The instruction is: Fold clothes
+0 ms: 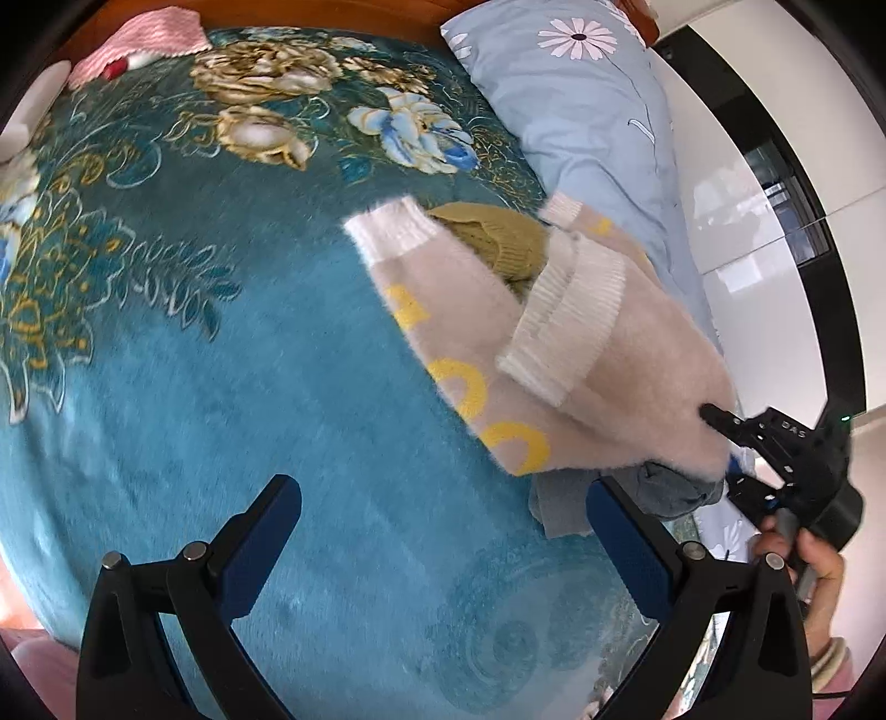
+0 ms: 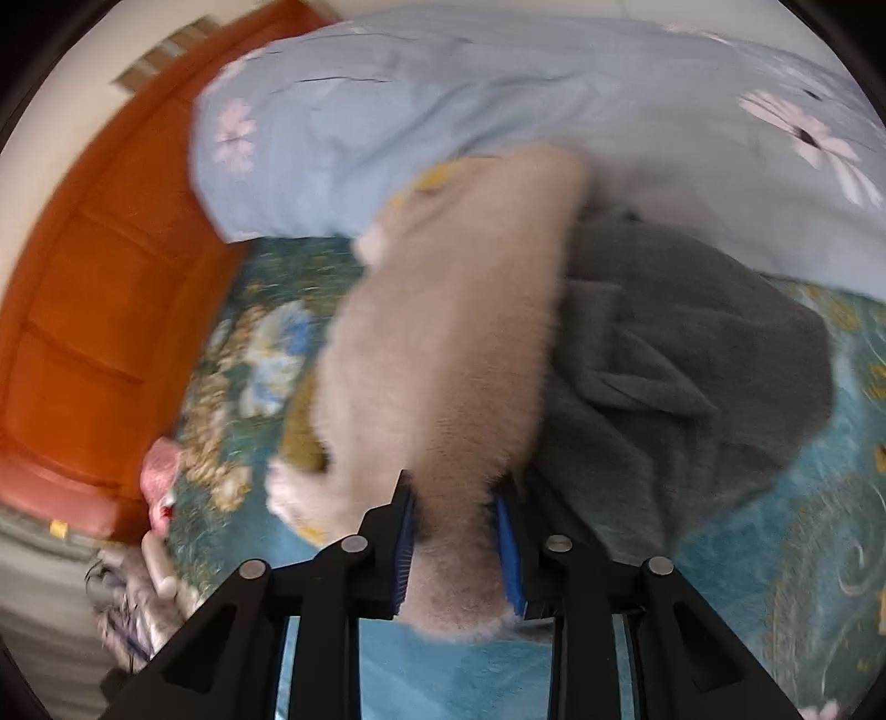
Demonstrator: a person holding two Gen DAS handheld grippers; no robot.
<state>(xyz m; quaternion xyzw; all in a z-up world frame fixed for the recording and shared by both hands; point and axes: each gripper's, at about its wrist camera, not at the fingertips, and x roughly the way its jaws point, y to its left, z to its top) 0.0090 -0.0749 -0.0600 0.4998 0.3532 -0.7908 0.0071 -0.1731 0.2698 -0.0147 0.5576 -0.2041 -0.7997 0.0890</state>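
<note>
A fuzzy pale pink sweater (image 1: 581,354) with yellow letters and white ribbed cuffs lies bunched on the teal flowered blanket (image 1: 221,360). My right gripper (image 2: 457,498) is shut on a fold of the sweater (image 2: 443,332), which fills the gap between the blue pads. In the left wrist view, the right gripper (image 1: 720,440) bites the sweater's right edge, with a person's hand (image 1: 814,559) behind it. An olive knit garment (image 1: 498,238) peeks from under the sweater. A grey garment (image 2: 664,360) lies beside and partly under it. My left gripper (image 1: 443,498) hovers open over bare blanket, holding nothing.
A light blue pillow or quilt with daisies (image 1: 581,111) lies along the bed's right side, behind the clothes. A pink cloth (image 1: 149,39) sits at the far end by the orange wooden headboard (image 2: 83,277). Glossy white surfaces (image 1: 775,194) stand past the bed edge.
</note>
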